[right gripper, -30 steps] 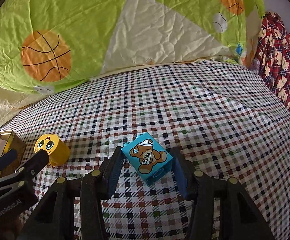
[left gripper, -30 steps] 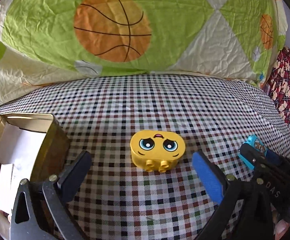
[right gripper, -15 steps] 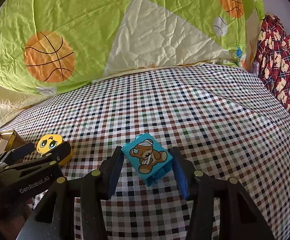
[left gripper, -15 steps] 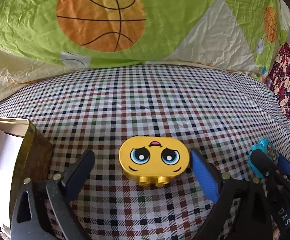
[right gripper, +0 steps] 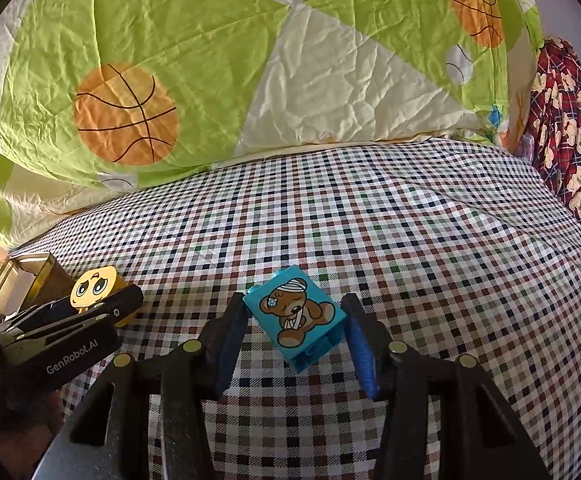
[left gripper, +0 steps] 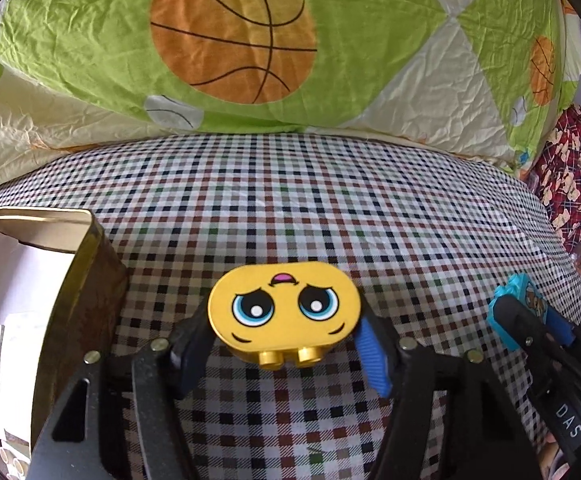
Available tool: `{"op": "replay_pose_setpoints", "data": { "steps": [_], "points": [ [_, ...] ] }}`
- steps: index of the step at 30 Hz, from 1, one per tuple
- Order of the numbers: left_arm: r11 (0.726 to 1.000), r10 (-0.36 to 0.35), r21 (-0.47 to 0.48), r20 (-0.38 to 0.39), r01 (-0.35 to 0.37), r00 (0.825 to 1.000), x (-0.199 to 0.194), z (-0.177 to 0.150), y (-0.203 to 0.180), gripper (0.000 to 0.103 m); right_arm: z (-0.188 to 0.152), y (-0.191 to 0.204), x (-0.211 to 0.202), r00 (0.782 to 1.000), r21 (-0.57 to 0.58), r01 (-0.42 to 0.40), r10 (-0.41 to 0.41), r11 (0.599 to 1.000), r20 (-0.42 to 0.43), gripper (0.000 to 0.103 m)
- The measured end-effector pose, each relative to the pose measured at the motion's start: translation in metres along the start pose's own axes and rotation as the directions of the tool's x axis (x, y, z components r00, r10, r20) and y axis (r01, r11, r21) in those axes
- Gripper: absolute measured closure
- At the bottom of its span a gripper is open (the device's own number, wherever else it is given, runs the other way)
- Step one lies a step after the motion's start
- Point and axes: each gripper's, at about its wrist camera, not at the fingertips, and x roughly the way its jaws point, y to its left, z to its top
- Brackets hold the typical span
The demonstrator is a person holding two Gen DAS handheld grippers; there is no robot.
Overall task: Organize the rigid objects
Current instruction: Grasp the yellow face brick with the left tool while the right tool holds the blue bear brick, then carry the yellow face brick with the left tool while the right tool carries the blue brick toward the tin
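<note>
A yellow face block (left gripper: 284, 310) sits between the fingers of my left gripper (left gripper: 284, 344), which is shut on its two ends; it also shows in the right wrist view (right gripper: 94, 286). A blue bear block (right gripper: 296, 322) sits between the fingers of my right gripper (right gripper: 294, 340), which is shut on it; it shows at the right of the left wrist view (left gripper: 520, 312). Both blocks are just above the checked cloth (right gripper: 410, 240).
An open gold tin (left gripper: 82, 264) with white paper inside stands at the left, close to my left gripper. A green basketball quilt (left gripper: 250, 48) lies along the back. Red patterned fabric (right gripper: 570, 128) is at the far right.
My left gripper moved forward around the yellow face block and closed on it. My right gripper kept its hold on the blue bear block.
</note>
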Motion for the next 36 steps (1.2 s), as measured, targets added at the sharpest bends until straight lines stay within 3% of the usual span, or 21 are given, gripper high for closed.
{"op": "replay_pose_setpoints", "data": {
  "steps": [8, 16, 36],
  "points": [
    [1.000, 0.017, -0.001, 0.068, -0.016, 0.998, -0.024, -0.010, 0.006, 0.039, -0.003, 0.007, -0.008, 0.999, -0.021, -0.040, 0.041, 0.999, 0.034, 0.052],
    [0.997, 0.060, 0.034, 0.193, -0.068, 0.979, -0.054, -0.022, 0.001, 0.039, -0.009, 0.024, -0.022, 0.994, -0.097, -0.027, 0.036, 0.995, 0.101, 0.052],
    [0.997, 0.061, 0.035, 0.263, -0.072, 0.963, -0.085, -0.040, 0.011, 0.039, -0.026, 0.044, -0.048, 0.982, -0.187, -0.055, 0.087, 0.981, 0.167, 0.052]
  ]
}}
